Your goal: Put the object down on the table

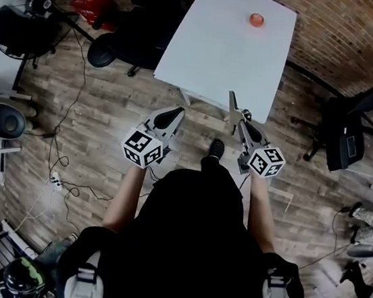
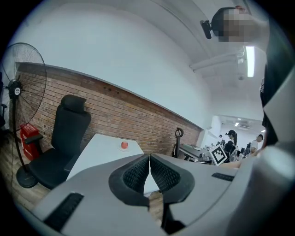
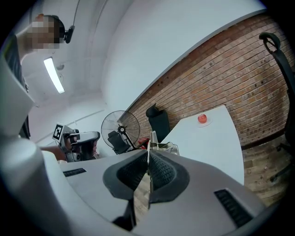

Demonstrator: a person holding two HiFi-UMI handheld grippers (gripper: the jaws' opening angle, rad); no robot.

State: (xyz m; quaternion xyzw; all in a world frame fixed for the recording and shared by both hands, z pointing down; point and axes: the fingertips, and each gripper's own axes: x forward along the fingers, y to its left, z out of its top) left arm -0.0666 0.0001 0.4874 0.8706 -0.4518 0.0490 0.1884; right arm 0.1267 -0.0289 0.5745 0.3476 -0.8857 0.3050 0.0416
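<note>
A thin grey metal object (image 1: 233, 107) is clamped edge-on between the right gripper (image 3: 148, 157) jaws. It's held over the wood floor (image 1: 110, 111), just short of the near edge of the white table (image 1: 212, 60) (not set down yet). The left gripper (image 2: 150, 160) jaws are pressed together with nothing between them. A small red thing (image 1: 257, 19) is sat at the table's far end.

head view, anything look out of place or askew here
Nothing stands out. The table bears only a small red thing near its far edge, and the right tongs grip a thin metal piece.
</note>
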